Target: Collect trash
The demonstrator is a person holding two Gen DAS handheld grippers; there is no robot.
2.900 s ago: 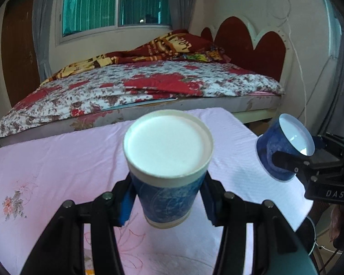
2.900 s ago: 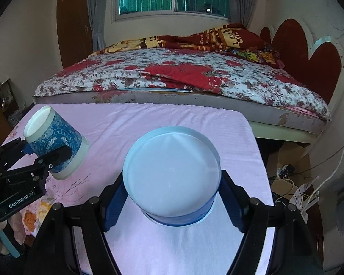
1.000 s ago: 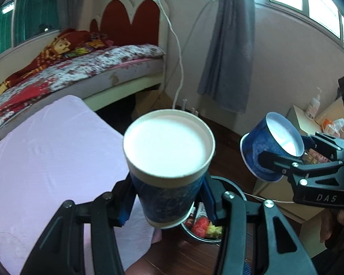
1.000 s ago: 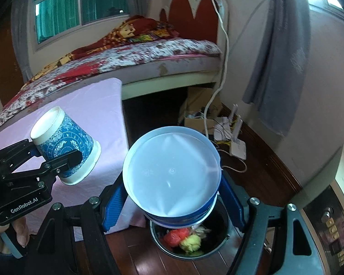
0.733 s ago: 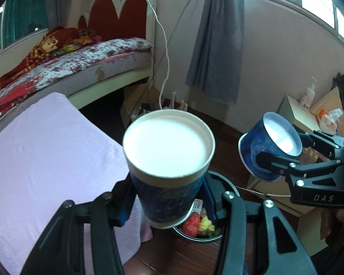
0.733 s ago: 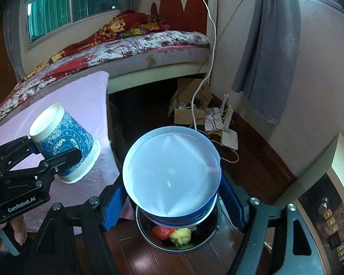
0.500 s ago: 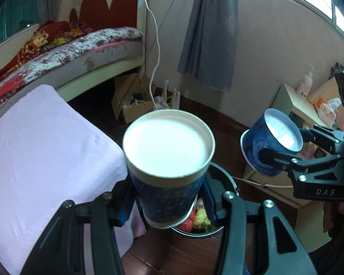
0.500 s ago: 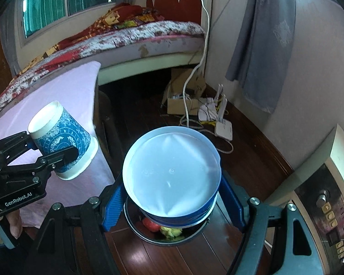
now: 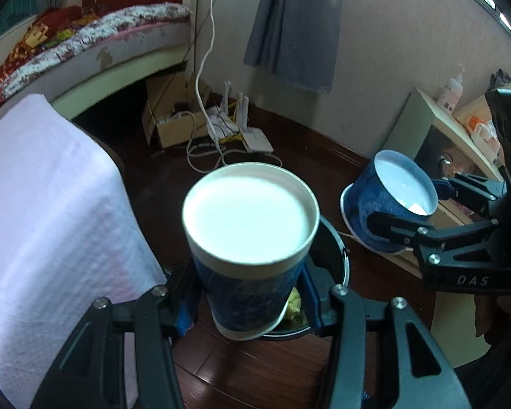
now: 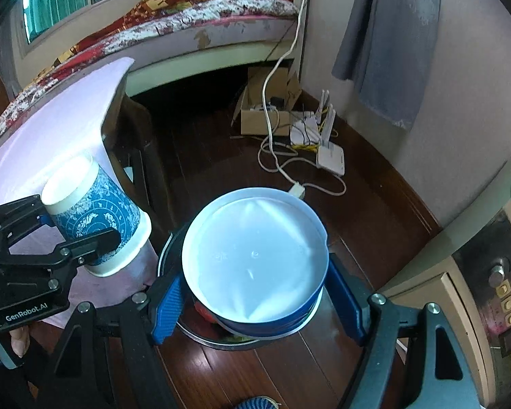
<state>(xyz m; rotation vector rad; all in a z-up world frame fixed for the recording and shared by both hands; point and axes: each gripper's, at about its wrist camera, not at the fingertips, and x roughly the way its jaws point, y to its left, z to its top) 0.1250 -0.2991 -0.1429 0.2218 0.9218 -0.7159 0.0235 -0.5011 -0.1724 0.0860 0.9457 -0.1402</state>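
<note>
- Left gripper: jaws pinch tall blue paper cup, base toward camera.
- Right gripper: jaws pinch wide blue paper bowl.
- Both above the trash bin.

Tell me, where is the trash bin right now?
The trash bin stands on the dark wooden floor beside the pink-draped table, mostly hidden under the two held paper cups in both wrist views.

Tall blue-patterned paper cup, inverted with white base toward the camera, sits above the bin. Wide blue paper bowl, also inverted and tilted, sits over the bin to the right. The round dark bin holds red and yellow scraps.
</note>
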